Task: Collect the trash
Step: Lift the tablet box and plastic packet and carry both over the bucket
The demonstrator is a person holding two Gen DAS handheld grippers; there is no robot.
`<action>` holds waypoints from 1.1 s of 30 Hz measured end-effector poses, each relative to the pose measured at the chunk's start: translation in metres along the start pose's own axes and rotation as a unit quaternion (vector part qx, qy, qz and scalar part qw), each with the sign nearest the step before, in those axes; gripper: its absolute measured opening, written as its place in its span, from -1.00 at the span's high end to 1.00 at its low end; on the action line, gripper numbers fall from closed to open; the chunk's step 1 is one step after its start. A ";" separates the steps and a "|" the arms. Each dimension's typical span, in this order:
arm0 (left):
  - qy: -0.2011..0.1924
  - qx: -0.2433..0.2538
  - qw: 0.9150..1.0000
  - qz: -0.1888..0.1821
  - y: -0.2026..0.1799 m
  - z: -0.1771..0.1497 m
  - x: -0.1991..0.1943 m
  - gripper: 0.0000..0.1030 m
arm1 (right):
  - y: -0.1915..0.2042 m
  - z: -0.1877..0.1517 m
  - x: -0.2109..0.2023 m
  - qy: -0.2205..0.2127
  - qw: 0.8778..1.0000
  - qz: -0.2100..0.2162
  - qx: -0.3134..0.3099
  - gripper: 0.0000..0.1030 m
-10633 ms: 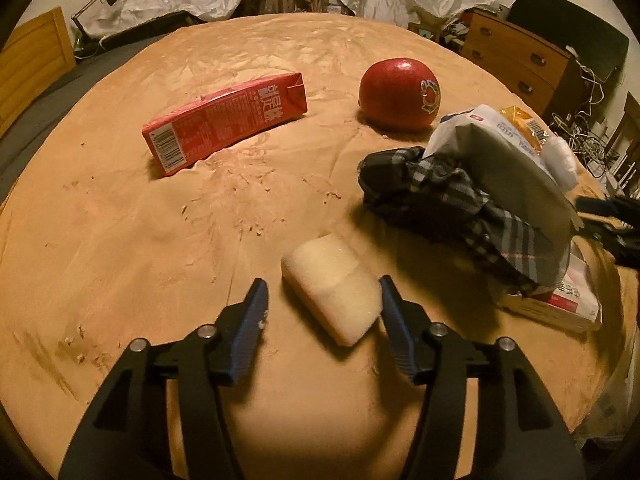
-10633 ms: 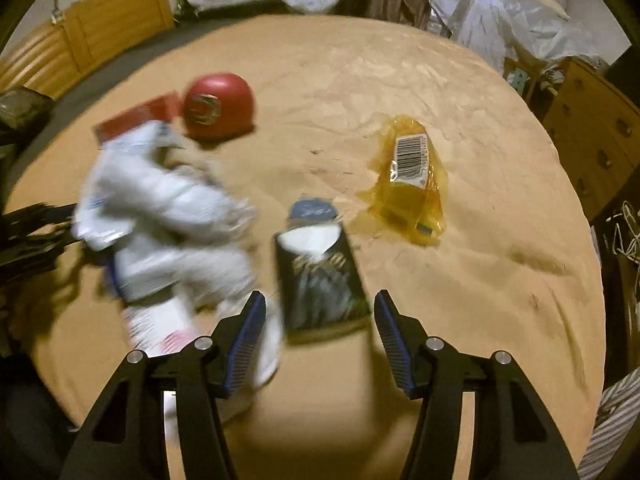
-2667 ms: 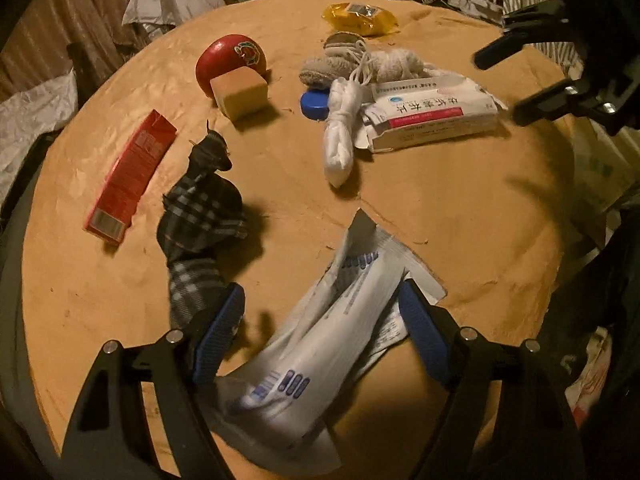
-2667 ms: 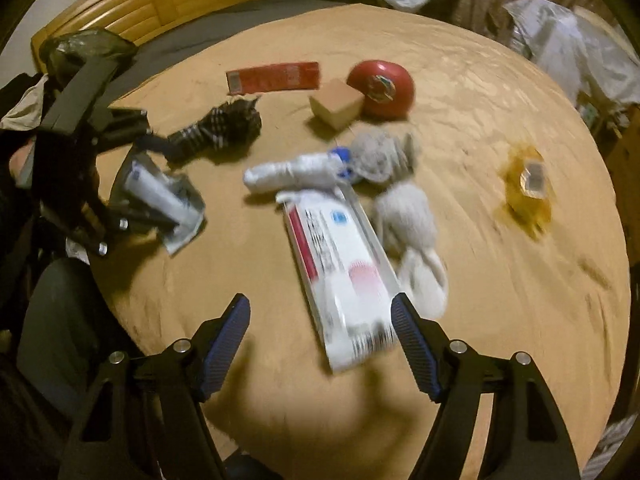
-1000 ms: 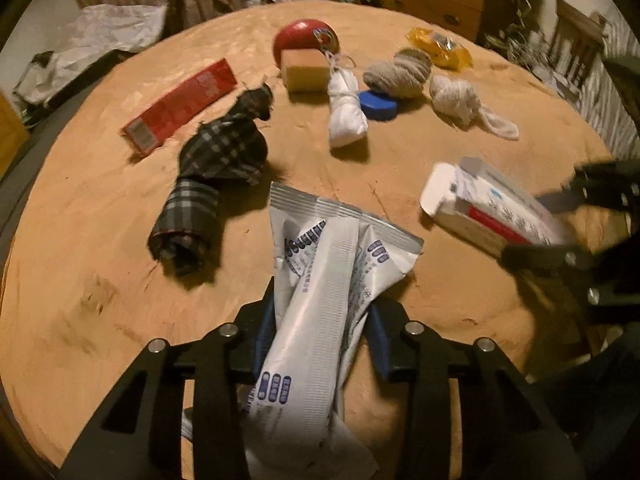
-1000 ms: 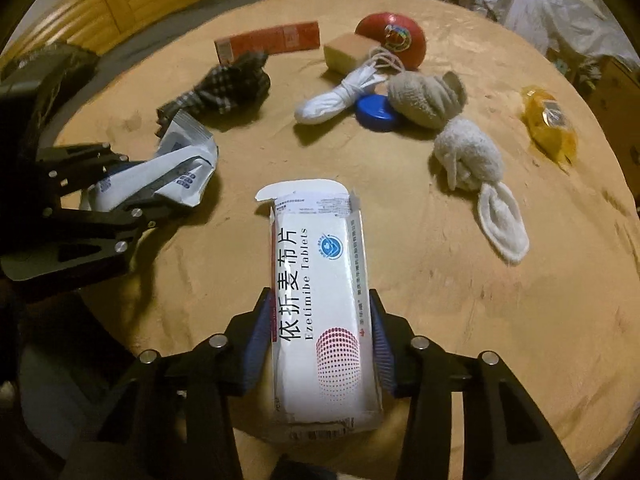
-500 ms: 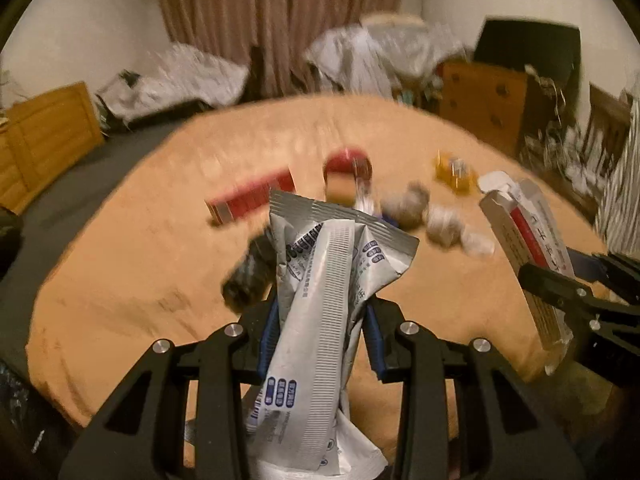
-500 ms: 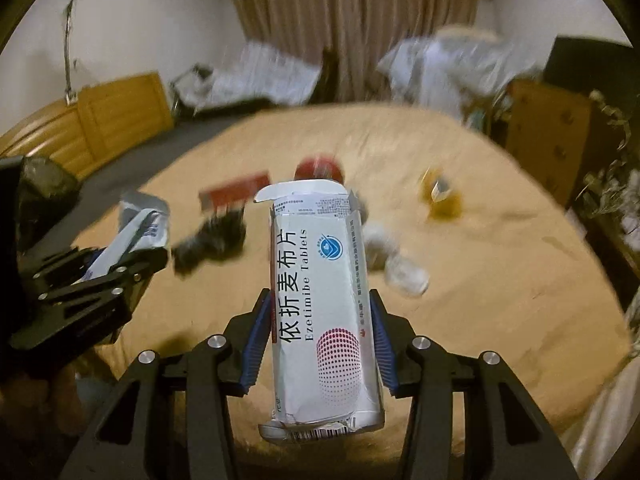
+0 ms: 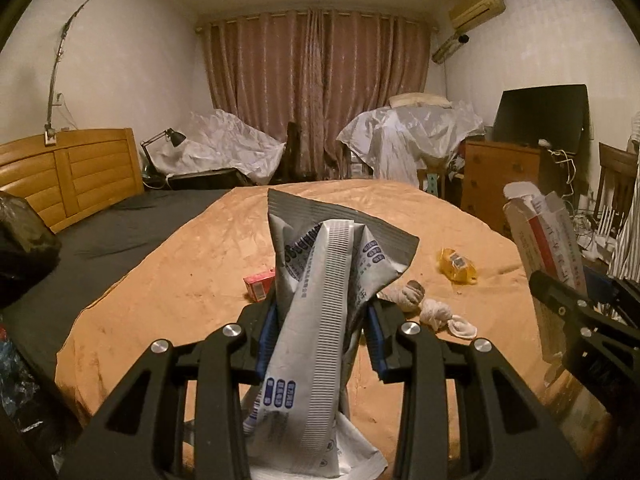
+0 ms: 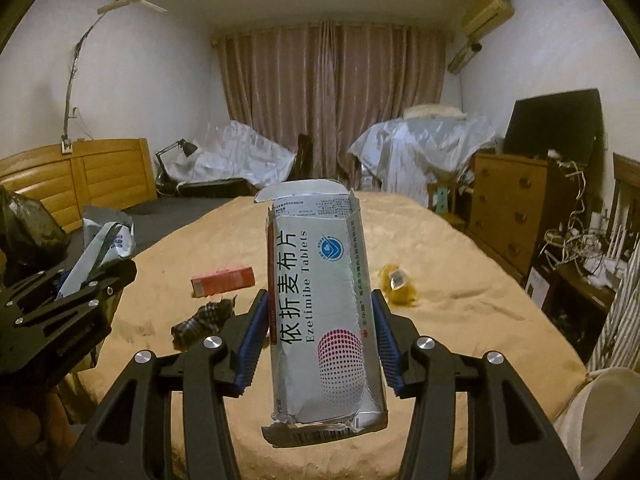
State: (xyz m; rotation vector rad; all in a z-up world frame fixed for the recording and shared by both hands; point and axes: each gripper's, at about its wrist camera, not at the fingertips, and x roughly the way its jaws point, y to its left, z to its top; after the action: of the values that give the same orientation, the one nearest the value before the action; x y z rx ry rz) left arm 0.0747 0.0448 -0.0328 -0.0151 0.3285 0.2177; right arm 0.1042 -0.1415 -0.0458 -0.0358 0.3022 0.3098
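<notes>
The box (image 10: 320, 300), a white tablet carton, stands upright between the blue pads of the right gripper (image 10: 320, 334). Its open flap is on top and its long side runs up and down. The jaws are opening, and the carton still sits between them with the pads close to its sides. The pouch (image 9: 324, 312), a crumpled silver and white bag, sticks up in the left gripper (image 9: 320, 336), which is nearly closed and squeezes it. The long side of the bag also points up, with its torn top edge highest.

Only the right view shows the checked cloth (image 10: 204, 320) and the full side of the red carton (image 10: 223, 280). It also shows a white bin rim (image 10: 600, 412) low on the right. Only the left view shows the white socks (image 9: 440, 314) and the grey sock (image 9: 408, 294). In that view the pouch hides most of the red carton. Both views show the yellow wrapper (image 9: 458, 270).

These things all lie on a bed with a tan cover (image 9: 200, 264). The bed has a wooden headboard (image 9: 68, 176) on the left. At the back hang brown curtains (image 9: 316, 92), with plastic sheets (image 9: 412, 136) over piles below them. A wooden dresser (image 10: 508, 208) stands on the right. A black bag (image 9: 24, 252) sits at the left edge.
</notes>
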 end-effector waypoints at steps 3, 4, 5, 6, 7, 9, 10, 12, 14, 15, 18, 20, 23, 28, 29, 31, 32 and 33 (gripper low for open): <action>0.002 -0.001 1.000 0.000 -0.002 0.001 0.000 0.31 | -0.002 0.003 -0.008 -0.004 1.000 0.001 -0.001 0.00; 0.003 -0.002 1.000 -0.001 -0.003 0.001 0.000 0.31 | -0.003 0.004 -0.009 -0.003 1.000 0.001 0.000 0.00; 0.003 -0.001 1.000 -0.001 -0.002 0.001 0.000 0.31 | -0.002 0.004 -0.010 -0.003 1.000 0.001 -0.001 0.00; 0.003 -0.001 1.000 -0.002 -0.004 0.001 0.000 0.31 | -0.002 0.004 -0.009 -0.003 1.000 0.001 -0.001 0.00; 0.003 -0.001 1.000 -0.002 -0.006 0.001 0.000 0.31 | -0.003 0.004 -0.010 -0.002 1.000 0.001 -0.001 0.00; 0.003 -0.001 1.000 -0.004 -0.008 0.001 -0.001 0.31 | -0.003 0.004 -0.011 0.000 1.000 0.002 0.000 0.00; 0.002 -0.001 1.000 -0.004 -0.008 0.000 -0.002 0.31 | -0.004 0.005 -0.012 0.001 1.000 0.001 -0.001 0.00; 0.001 -0.001 1.000 -0.006 -0.006 0.001 -0.004 0.31 | -0.005 0.005 -0.012 0.003 1.000 0.001 0.000 0.00; 0.001 0.001 1.000 -0.011 -0.006 0.002 -0.003 0.31 | -0.004 0.006 -0.011 0.004 1.000 0.000 0.001 0.00; 0.001 0.001 1.000 -0.013 -0.007 0.003 -0.004 0.31 | -0.007 0.006 -0.009 0.004 1.000 -0.001 0.002 0.00; -0.001 0.005 1.000 -0.025 -0.014 0.007 -0.003 0.31 | -0.014 0.010 -0.013 0.004 1.000 -0.007 0.003 0.00; -0.003 0.008 0.999 -0.036 -0.020 0.010 -0.005 0.31 | -0.020 0.013 -0.021 0.004 1.000 -0.015 0.003 0.00; -0.006 0.015 0.998 -0.059 -0.039 0.017 -0.006 0.31 | -0.034 0.019 -0.031 0.005 1.000 -0.030 0.005 0.00; -0.005 0.026 0.994 -0.106 -0.078 0.026 -0.010 0.31 | -0.068 0.024 -0.055 0.005 0.998 -0.061 0.014 0.00; -0.004 0.031 0.992 -0.119 -0.089 0.028 -0.011 0.31 | -0.078 0.024 -0.062 0.007 0.997 -0.070 0.018 0.00; 0.001 0.036 0.990 -0.138 -0.105 0.031 -0.011 0.31 | -0.095 0.025 -0.073 0.009 0.996 -0.082 0.022 0.00; 0.003 0.040 0.988 -0.152 -0.116 0.033 -0.013 0.31 | -0.105 0.025 -0.081 0.010 0.995 -0.091 0.025 0.00; 0.005 0.043 0.986 -0.161 -0.124 0.034 -0.013 0.31 | -0.116 0.024 -0.088 0.012 0.995 -0.099 0.028 0.00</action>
State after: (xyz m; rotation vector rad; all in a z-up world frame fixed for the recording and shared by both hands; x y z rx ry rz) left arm 0.1003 -0.0769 0.0007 0.0156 0.3397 -0.1166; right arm 0.0670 -0.2763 0.0022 -0.0134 0.3288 0.1032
